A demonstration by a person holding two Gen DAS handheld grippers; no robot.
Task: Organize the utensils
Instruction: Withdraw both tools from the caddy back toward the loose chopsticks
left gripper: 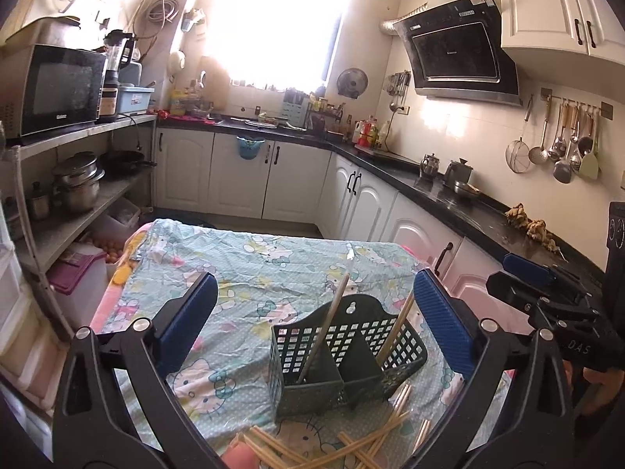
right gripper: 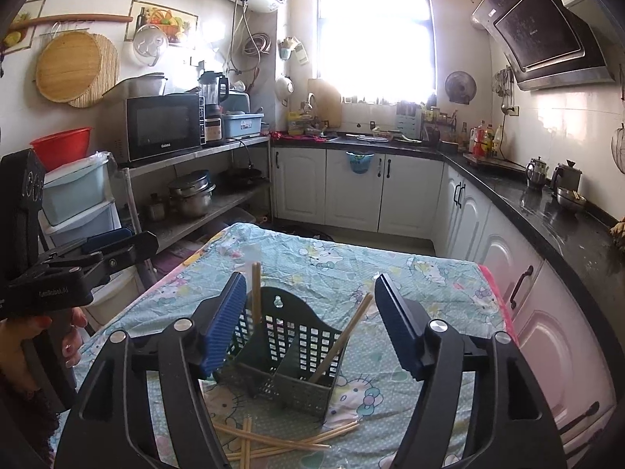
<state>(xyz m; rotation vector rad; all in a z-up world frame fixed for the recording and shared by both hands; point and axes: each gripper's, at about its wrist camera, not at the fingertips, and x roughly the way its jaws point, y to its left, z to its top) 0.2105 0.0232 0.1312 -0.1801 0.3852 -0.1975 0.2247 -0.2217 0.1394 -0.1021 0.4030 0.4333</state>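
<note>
- Two chopsticks stand in the dark green slotted caddy (left gripper: 343, 355): an upright one (left gripper: 326, 328) in its left compartment and a leaning one (right gripper: 343, 338) in its right compartment, each resting against a wall so that it stays put.
- The caddy sits on the worktop (left gripper: 250, 269), which is covered with a cartoon-cat cloth, near the front edge and within reach of both tools.
- More loose chopsticks (right gripper: 273, 443) lie crossed in a heap on the cloth just in front of the caddy. They are probably the stock still to be sorted, so the task looks to be at an early stage.
- The left gripper (left gripper: 314, 314) has its blue jaws spread wide and holds nothing. The caddy shows between them in the left wrist view, but the pads are clear of it.
- The right gripper (right gripper: 310, 320) is also open and empty, with its jaws on either side of the caddy in the right wrist view and not pressing on it.
- Both tools point slightly down over the caddy, with a hand (right gripper: 23, 348) on the left one's handle.
- The next pick will likely come from the heap, where the crossed sticks could shift or lift together.
</note>
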